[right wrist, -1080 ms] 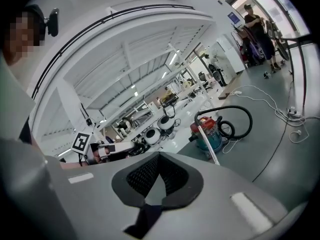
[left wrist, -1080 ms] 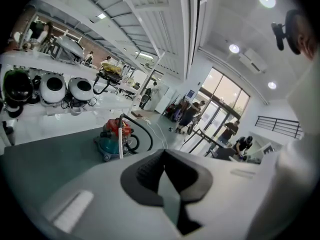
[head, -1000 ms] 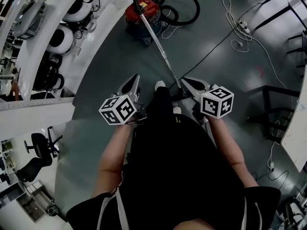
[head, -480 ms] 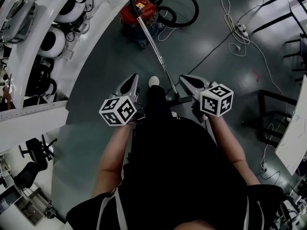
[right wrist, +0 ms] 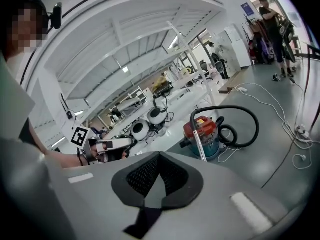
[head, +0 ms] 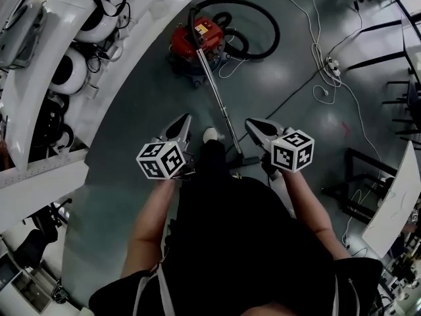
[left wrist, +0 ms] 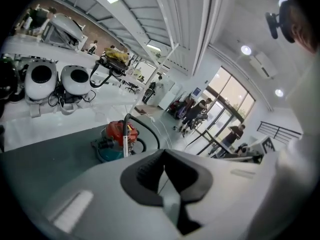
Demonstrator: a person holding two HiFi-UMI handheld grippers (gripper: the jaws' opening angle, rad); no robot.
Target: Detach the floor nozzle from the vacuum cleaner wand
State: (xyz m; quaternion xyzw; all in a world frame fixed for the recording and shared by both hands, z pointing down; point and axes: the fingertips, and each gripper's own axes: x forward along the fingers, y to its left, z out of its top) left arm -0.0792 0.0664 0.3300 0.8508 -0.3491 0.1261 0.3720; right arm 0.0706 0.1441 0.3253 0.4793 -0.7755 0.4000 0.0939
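A red and blue vacuum cleaner (head: 196, 45) stands on the grey floor ahead, with a black hose (head: 263, 25) looped behind it. Its silver wand (head: 220, 107) slants down toward me and ends in the black floor nozzle (head: 245, 159), partly hidden by my body. My left gripper (head: 185, 119) is shut and empty, left of the wand. My right gripper (head: 250, 123) is shut and empty, just right of the wand and above the nozzle. Neither touches the wand. The left gripper view shows the vacuum (left wrist: 117, 136) beyond the shut jaws; the right gripper view shows the vacuum (right wrist: 204, 134) and wand (right wrist: 202, 151).
White cables and a power strip (head: 332, 64) lie on the floor to the right. Round white machines (head: 66, 71) line the curved white platform at left. Black frames (head: 368, 176) stand at right. People (left wrist: 192, 114) stand far off by glass doors.
I have walked toward the vacuum; both grippers moved forward with me. The nozzle now lies closer under the right gripper. Both grippers stayed shut.
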